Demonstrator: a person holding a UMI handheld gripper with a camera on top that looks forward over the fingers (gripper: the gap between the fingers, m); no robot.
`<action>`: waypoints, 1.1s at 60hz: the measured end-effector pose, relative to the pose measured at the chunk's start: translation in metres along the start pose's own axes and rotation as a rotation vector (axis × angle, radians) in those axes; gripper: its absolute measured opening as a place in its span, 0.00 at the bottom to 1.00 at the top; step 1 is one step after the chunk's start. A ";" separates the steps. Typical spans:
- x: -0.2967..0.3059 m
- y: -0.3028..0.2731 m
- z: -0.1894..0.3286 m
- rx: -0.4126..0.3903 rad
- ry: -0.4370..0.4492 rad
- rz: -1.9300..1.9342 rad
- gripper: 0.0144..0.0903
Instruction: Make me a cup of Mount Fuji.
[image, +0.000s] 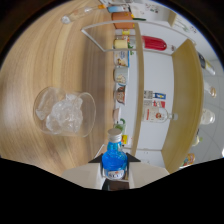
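Blue bottle clamped between fingers; view rolled sideways. Ice-filled glass ahead. Likely pouring step: needs neck over rim.

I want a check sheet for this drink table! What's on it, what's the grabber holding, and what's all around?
Surface: wooden counter, light grain, seen rotated in the gripper view.
Job's things: clear glass full of ice cubes resting on the counter; blue bottle with a pale cap, between the jaws.
Clutter: row of bottles and jars along the counter's back edge; a small clear item at the far end, too small to identify.
Grippers: gripper jaws closed on the blue bottle.
Cables: nothing seen.
Surroundings: white shelving with wooden panels, holding a red object and more bottles.
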 end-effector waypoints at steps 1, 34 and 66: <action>0.000 -0.001 0.000 0.000 0.002 -0.030 0.29; 0.034 -0.011 -0.014 0.055 0.001 0.157 0.29; 0.014 0.106 -0.006 0.123 -0.213 1.527 0.29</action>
